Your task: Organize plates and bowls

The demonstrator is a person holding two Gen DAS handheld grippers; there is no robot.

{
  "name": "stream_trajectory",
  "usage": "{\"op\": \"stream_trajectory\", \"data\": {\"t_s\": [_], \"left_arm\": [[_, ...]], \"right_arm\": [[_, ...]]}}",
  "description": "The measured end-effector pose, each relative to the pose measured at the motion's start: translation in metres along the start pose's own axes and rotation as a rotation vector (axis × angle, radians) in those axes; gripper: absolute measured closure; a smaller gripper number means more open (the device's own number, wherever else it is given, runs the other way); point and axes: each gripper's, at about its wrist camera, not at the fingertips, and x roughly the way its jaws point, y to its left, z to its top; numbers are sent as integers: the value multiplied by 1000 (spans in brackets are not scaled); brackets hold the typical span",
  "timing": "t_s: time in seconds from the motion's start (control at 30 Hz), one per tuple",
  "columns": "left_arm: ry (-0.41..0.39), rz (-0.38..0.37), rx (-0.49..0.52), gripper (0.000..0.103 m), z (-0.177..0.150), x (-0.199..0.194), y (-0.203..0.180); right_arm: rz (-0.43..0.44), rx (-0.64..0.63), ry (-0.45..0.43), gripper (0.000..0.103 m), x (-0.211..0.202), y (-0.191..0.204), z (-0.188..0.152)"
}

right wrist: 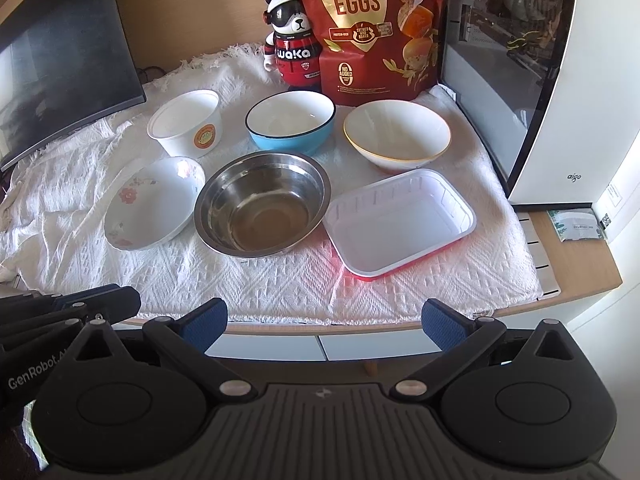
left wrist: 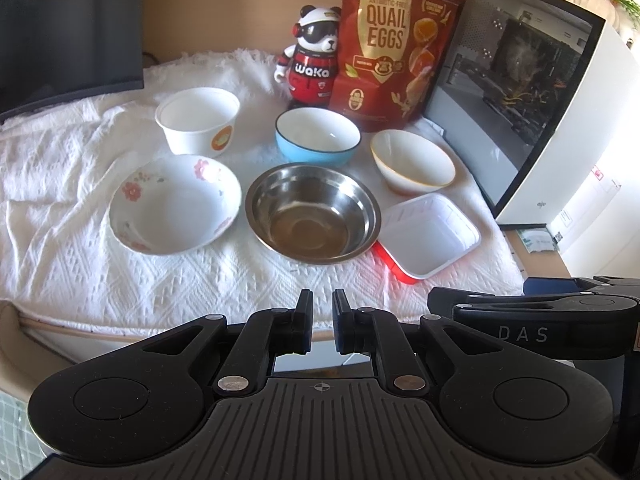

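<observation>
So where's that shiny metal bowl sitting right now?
The metal bowl sits mid-cloth in the front row in both views, between the flowered bowl on its left and the white rectangular tray on its right, with the blue bowl just behind.

Bright daylight is cast from the right; the white cloth (right wrist: 248,280) is overexposed, and edges are bent by fisheye distortion.

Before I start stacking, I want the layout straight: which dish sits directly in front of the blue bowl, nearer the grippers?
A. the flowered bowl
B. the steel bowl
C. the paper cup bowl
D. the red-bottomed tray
B: the steel bowl lies just in front of the blue bowl, between the flowered bowl and the tray.
</observation>
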Motion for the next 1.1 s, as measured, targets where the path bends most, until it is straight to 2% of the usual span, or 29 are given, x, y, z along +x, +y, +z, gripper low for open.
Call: {"op": "stream_trajectory", "data": {"t_s": [1.1], "left_arm": [[28, -6, 0, 91, 1, 6, 7]], "right_arm": [[4, -2, 42, 0, 12, 7, 3]]}}
